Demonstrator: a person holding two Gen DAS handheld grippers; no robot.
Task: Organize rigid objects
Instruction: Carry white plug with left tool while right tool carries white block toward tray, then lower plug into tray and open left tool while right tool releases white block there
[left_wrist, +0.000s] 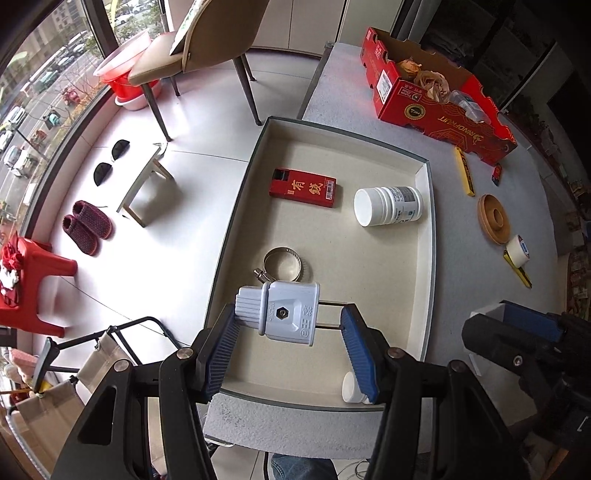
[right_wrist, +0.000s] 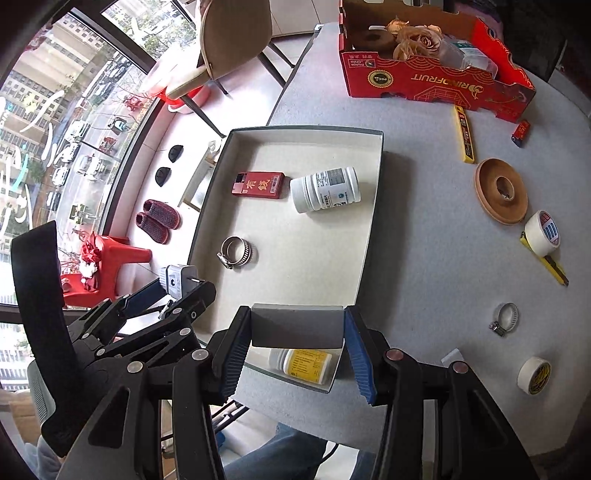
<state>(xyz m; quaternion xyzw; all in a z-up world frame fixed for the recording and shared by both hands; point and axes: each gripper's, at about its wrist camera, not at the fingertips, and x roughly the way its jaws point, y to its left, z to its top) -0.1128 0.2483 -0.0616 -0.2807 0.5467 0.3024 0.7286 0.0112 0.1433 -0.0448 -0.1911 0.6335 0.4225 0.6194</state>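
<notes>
In the left wrist view, a pale blue plug (left_wrist: 282, 314) is seen low in the middle of the frame, between the fingers of the left hand-held gripper (left_wrist: 290, 332). The left pad touches its ribbed end, but a clear gap lies before the right pad, so the jaws stand apart and whether the plug is carried cannot be told. It hangs over the near end of the tray (left_wrist: 426, 236), just below a hose clamp (left_wrist: 282, 264). The plug is judged light, stiff and smooth-shelled; the flat sides of its body would give the surest hold, the ribbed neck less.

In the right wrist view, the right hand-held gripper (right_wrist: 295, 328) at lower centre is clenched on a grey block (right_wrist: 295, 326), held by its two end faces over the tray's near edge. The block looks rigid and matte, unlikely to slip.
</notes>
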